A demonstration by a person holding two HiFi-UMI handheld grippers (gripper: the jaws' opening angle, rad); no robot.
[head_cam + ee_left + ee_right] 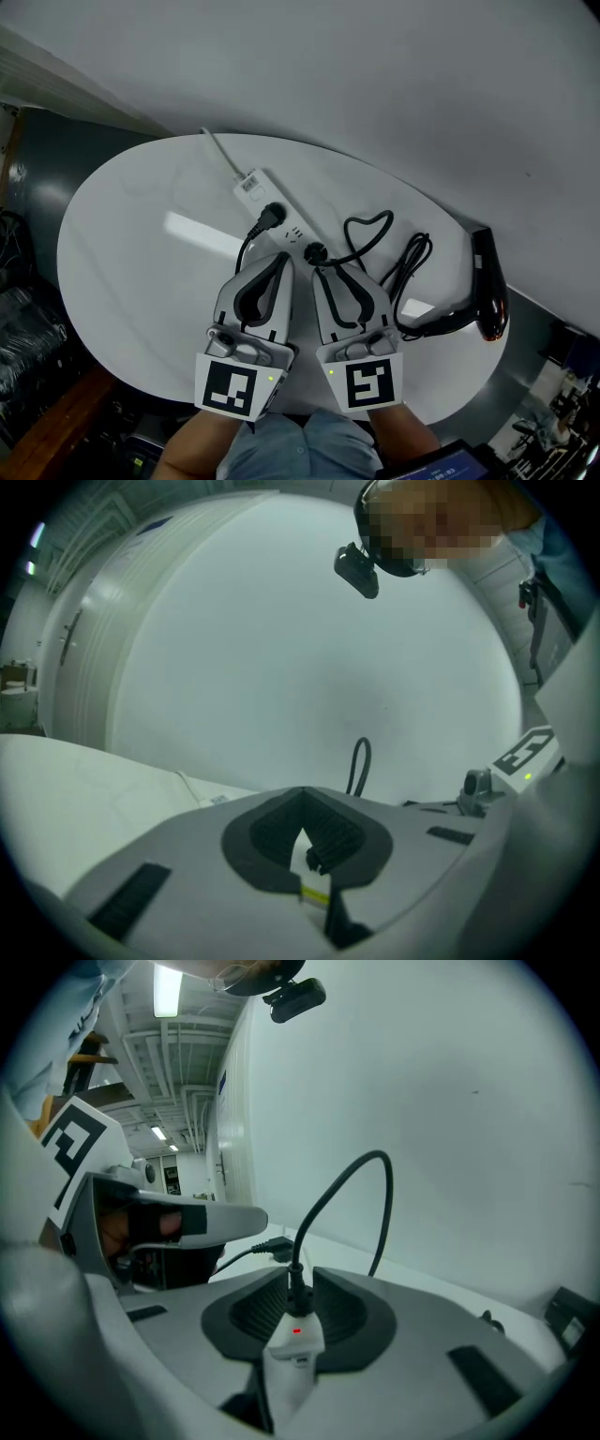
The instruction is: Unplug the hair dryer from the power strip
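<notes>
A white power strip (265,199) lies on the round white table (122,272). The black hair dryer (489,286) rests at the table's right edge, its cable (412,264) looping back to a black plug (315,251) at the strip's near end. My right gripper (324,273) stands open, its jaws on either side of that plug (296,1296), above the strip's end with a red light (296,1335). My left gripper (280,259) sits close beside it at the left, its tips (302,794) meeting, shut, with nothing seen between them.
A second black plug (273,216) sits further up the strip, its cable running down under my left gripper. The strip's white lead (219,153) goes off the table's far edge. A plain white wall stands right behind the table.
</notes>
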